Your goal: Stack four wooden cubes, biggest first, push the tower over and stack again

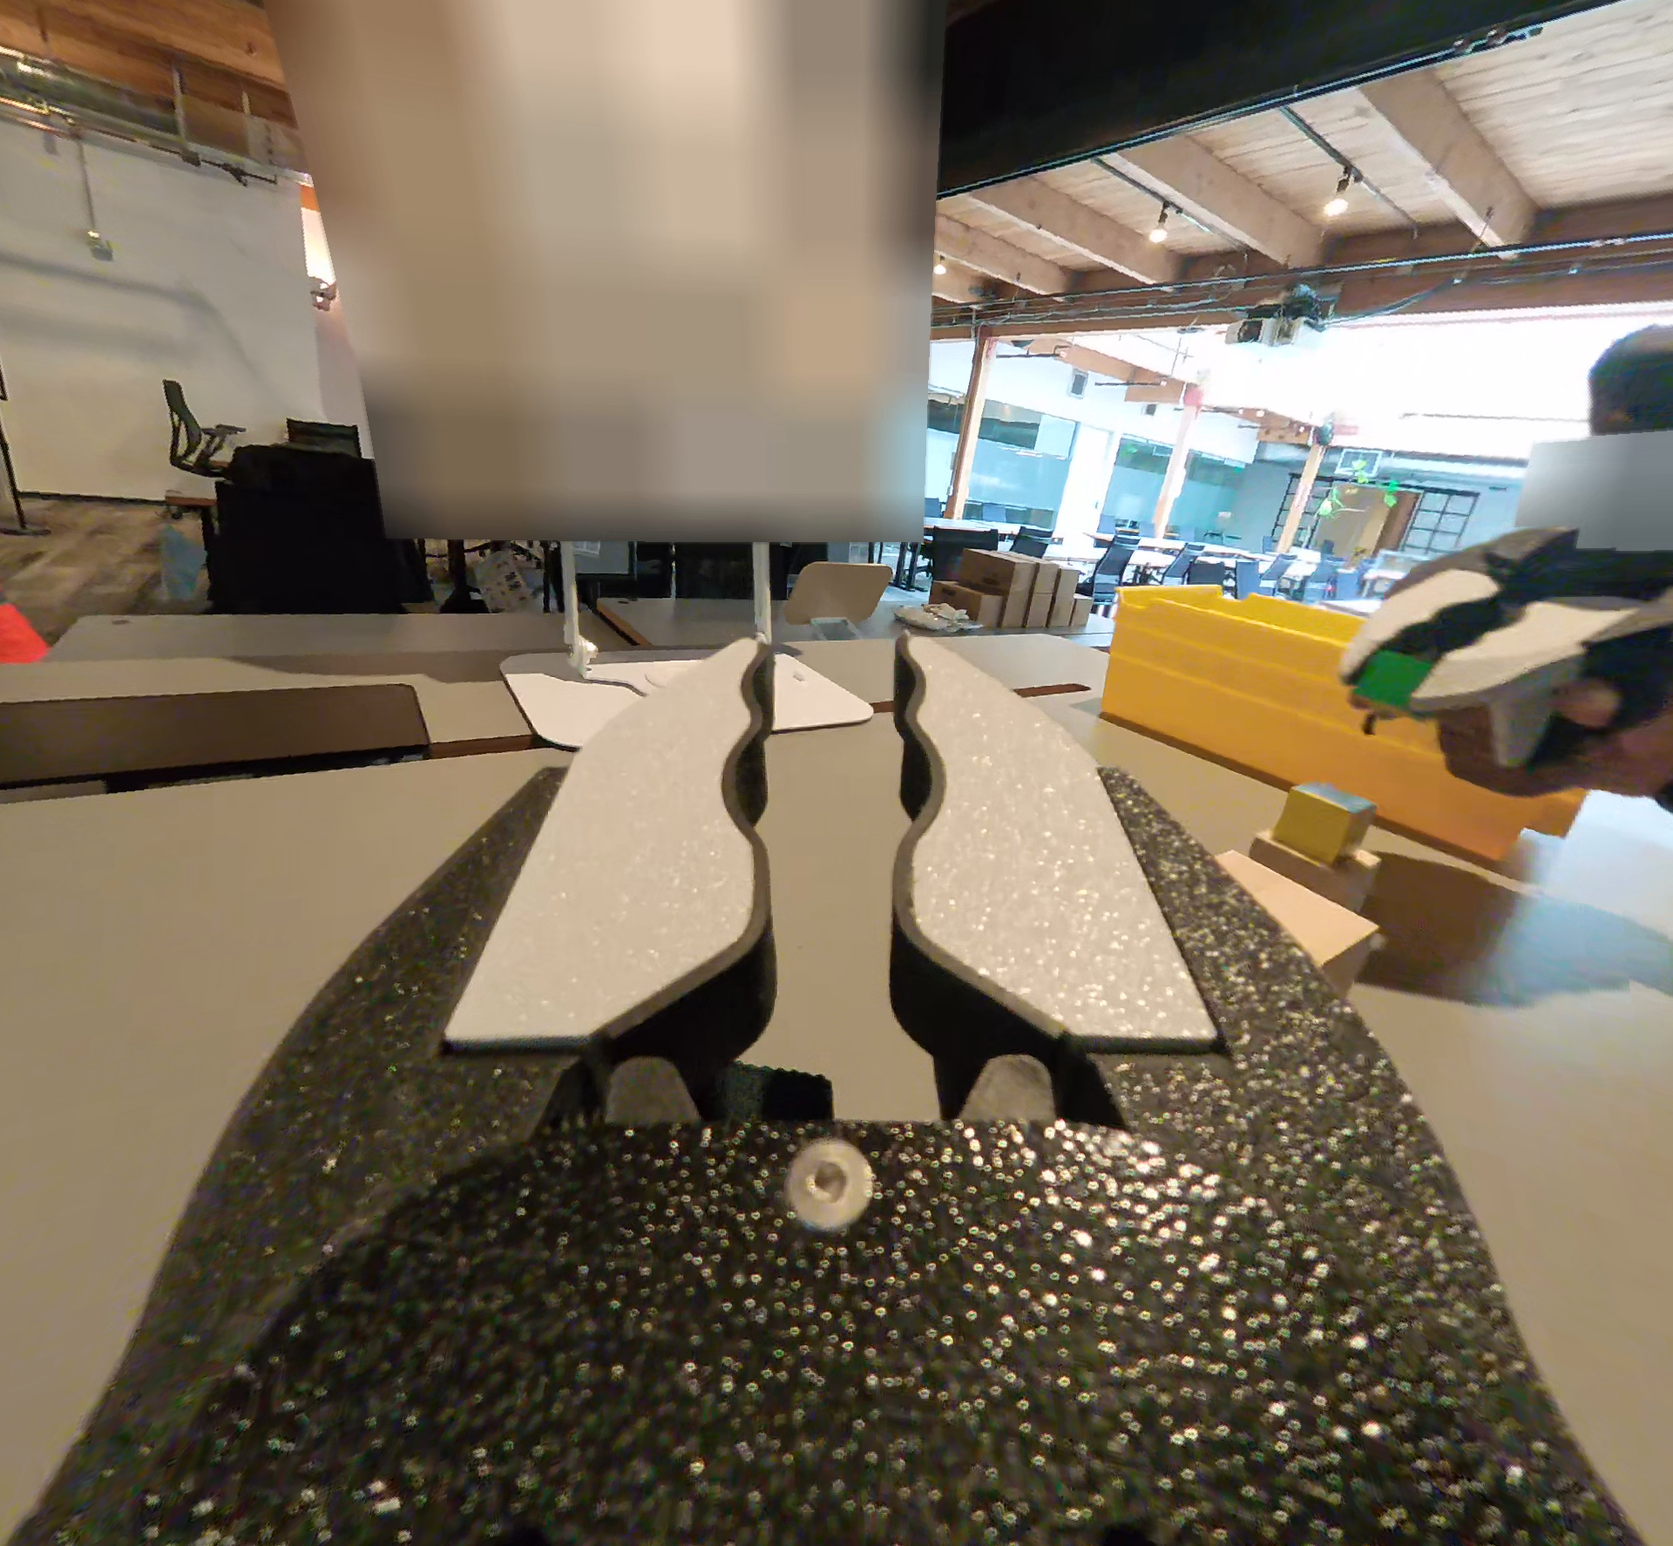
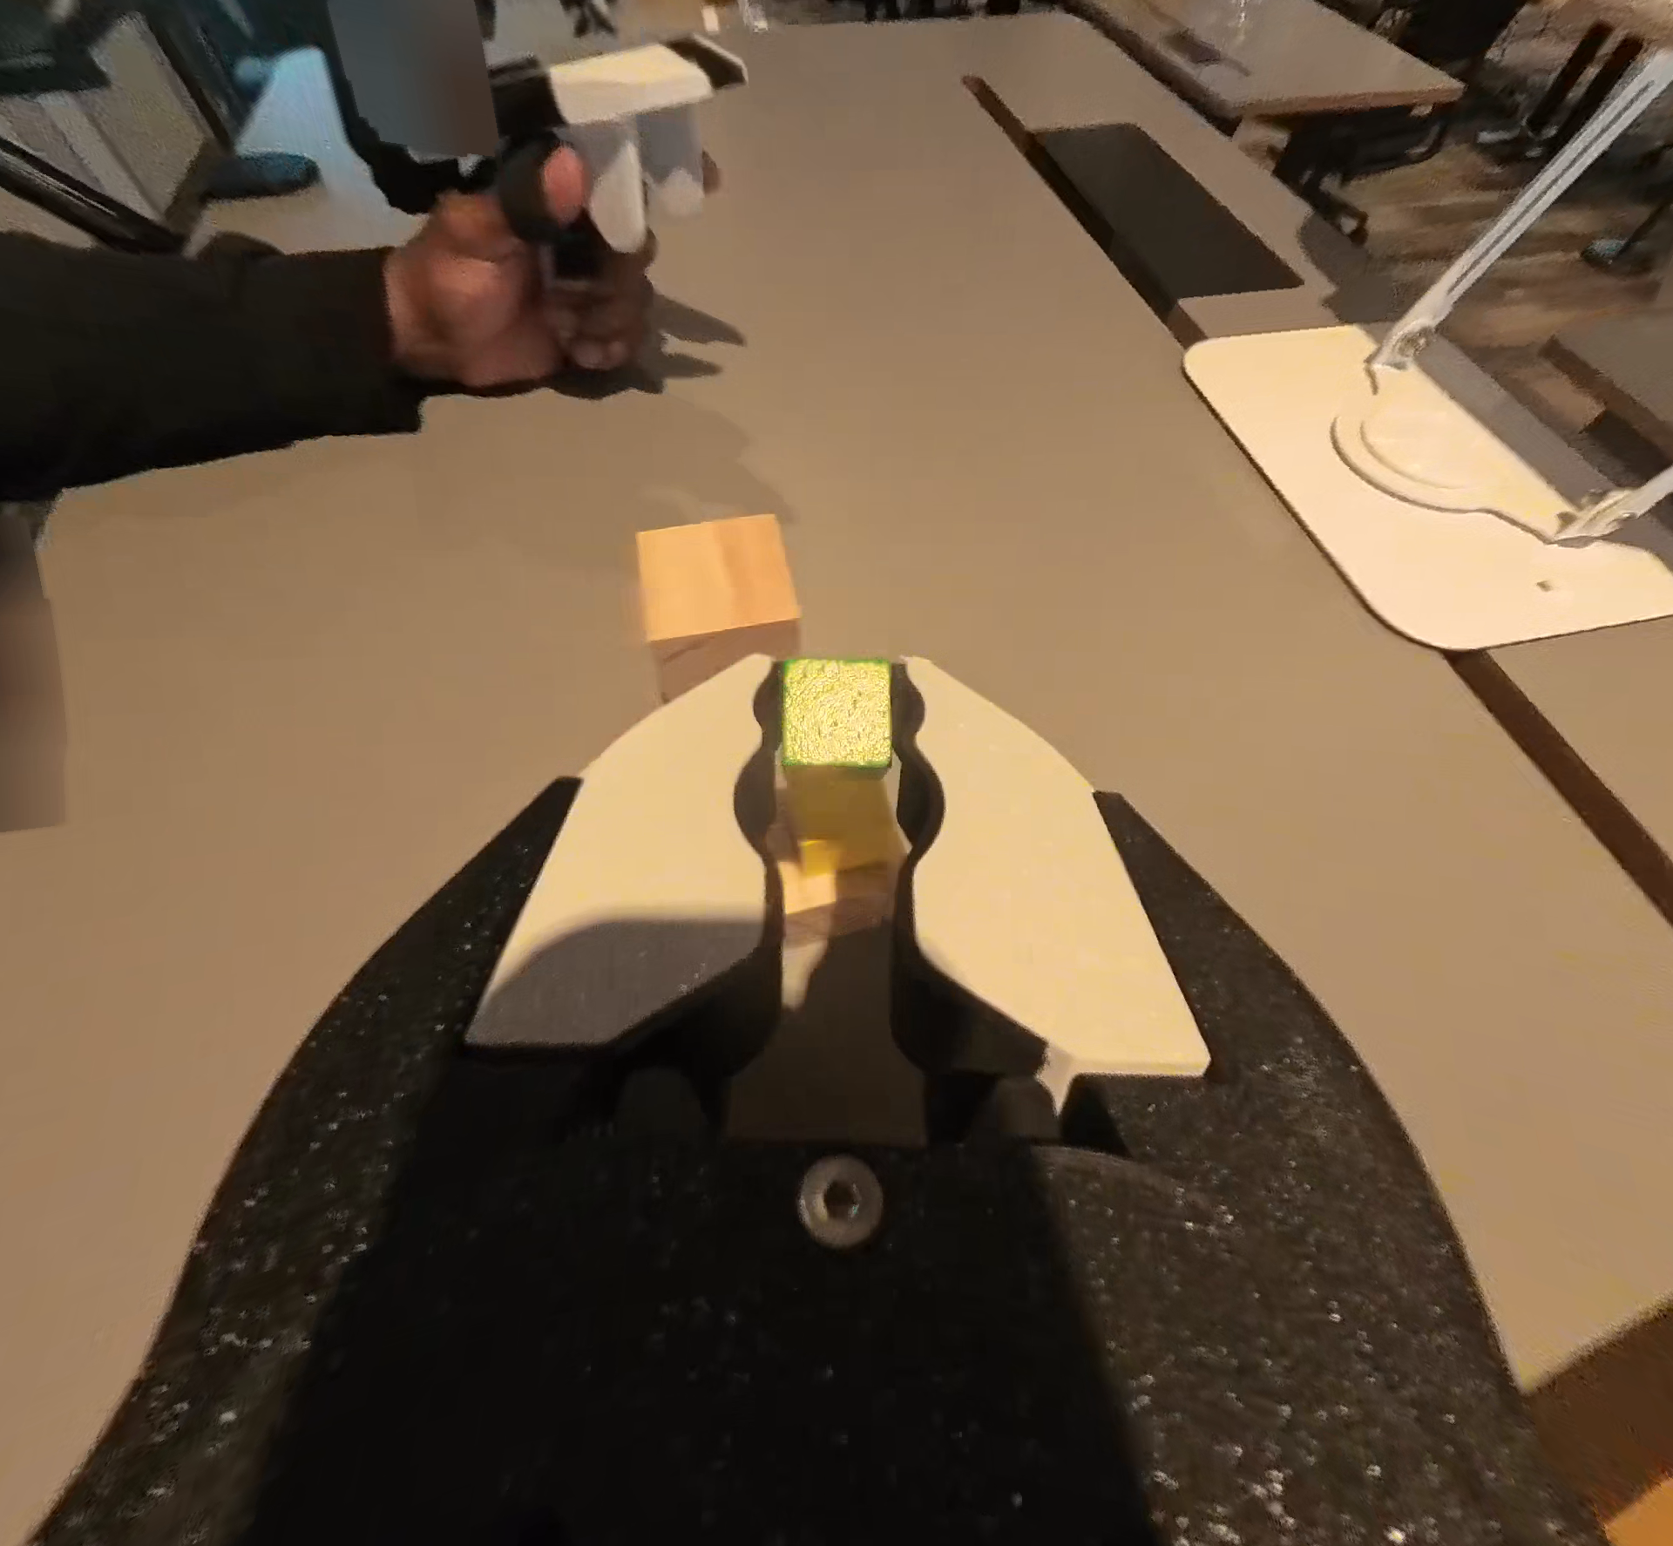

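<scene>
My right gripper is shut on a small green cube and holds it just above a yellow cube. The yellow cube sits on a plain wooden cube. A larger plain wooden cube stands on the table beside this stack, apart from it. In the left wrist view the right gripper with the green cube hovers over the yellow cube at the far right. My left gripper is open and empty, low over the table, left of the cubes.
A yellow plastic bin stands behind the cubes. A white lamp base with a slanting arm sits on the right of the grey table. A person's hand holds the left gripper. Tip to tip, the grippers are about 25 cm apart.
</scene>
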